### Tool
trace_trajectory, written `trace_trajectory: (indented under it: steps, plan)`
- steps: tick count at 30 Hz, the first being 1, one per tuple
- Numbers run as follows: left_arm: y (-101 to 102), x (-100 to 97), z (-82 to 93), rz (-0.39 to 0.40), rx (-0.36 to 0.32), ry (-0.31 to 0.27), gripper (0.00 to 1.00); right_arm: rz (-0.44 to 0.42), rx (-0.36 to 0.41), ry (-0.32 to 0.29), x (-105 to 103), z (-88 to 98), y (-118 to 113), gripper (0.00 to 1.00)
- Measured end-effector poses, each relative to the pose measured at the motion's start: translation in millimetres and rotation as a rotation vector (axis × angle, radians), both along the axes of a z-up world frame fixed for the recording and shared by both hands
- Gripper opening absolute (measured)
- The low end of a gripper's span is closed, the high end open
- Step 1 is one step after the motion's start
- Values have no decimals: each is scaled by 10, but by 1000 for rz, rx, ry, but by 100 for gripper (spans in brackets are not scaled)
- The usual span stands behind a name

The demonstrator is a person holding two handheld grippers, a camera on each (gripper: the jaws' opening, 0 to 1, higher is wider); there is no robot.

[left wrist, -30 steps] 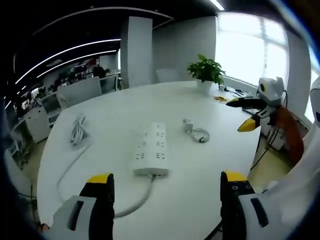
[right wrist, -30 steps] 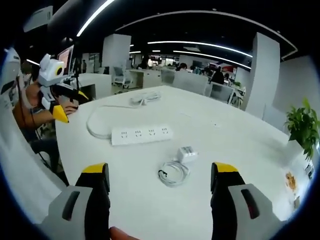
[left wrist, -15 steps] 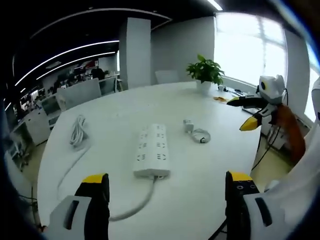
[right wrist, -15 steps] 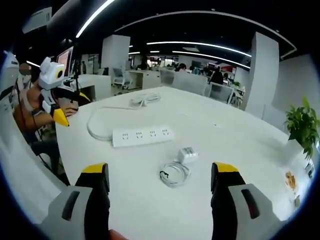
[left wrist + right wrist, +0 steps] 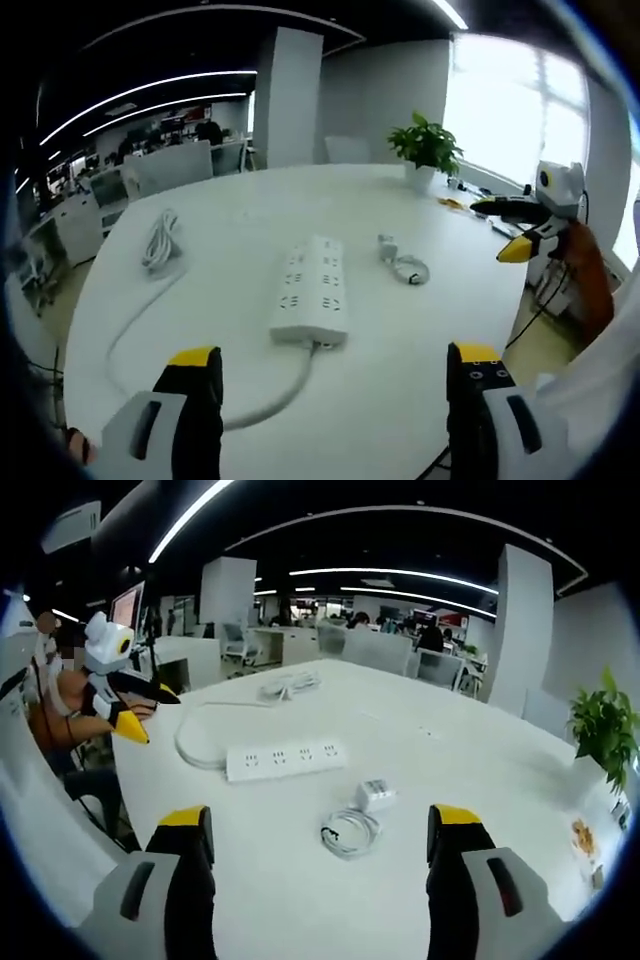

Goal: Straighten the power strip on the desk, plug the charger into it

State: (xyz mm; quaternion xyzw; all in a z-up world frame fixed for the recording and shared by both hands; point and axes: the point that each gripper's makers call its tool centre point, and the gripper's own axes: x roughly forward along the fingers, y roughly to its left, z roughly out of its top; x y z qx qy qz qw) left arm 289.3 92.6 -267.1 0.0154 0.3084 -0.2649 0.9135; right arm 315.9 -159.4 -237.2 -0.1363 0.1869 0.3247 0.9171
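Observation:
A white power strip (image 5: 311, 292) lies on the round white desk (image 5: 420, 340), its cord curving off to a coiled bundle (image 5: 160, 241) at the far left. The white charger (image 5: 387, 245) with its coiled cable (image 5: 411, 269) sits just right of the strip. My left gripper (image 5: 330, 375) hovers open above the near desk edge, short of the strip. In the right gripper view the power strip (image 5: 286, 759) lies crosswise, with the charger (image 5: 376, 794) and cable coil (image 5: 349, 832) nearer. My right gripper (image 5: 318, 835) is open, above the desk (image 5: 470, 770) near the cable.
A potted plant (image 5: 426, 148) stands at the desk's far side, also visible as a plant (image 5: 603, 730) at the right edge. Orange bits (image 5: 584, 840) lie on the desk near it. Office chairs and desks fill the background. A person's arm (image 5: 70, 705) holds the other gripper (image 5: 120, 685).
Both views have shifted a little as the hands moved; the left gripper view has drifted so the strip sits slightly further right. Nothing on the desk has moved.

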Motion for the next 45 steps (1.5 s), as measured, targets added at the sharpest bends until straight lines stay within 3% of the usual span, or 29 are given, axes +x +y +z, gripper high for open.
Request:
trace_trajectory:
  steps: [4, 12, 29, 36, 39, 45]
  plan:
    - [-49, 100, 23, -12, 30, -23, 96, 7, -2, 5, 9, -30, 15, 85]
    - [-163, 190, -55, -39, 50, -3, 96, 16, -4, 1, 36, -28, 14, 83]
    - [-414, 714, -375, -76, 102, 50, 95, 32, 17, -9, 34, 14, 70, 81]
    - [-529, 936, -548, -100, 67, 90, 92, 35, 31, -11, 32, 25, 99, 81]
    - [-539, 1030, -674, -99, 116, 93, 90, 37, 36, -11, 30, 22, 120, 80]
    - [-597, 1089, -788, -104, 118, 129, 92, 40, 42, -12, 27, 30, 133, 80]
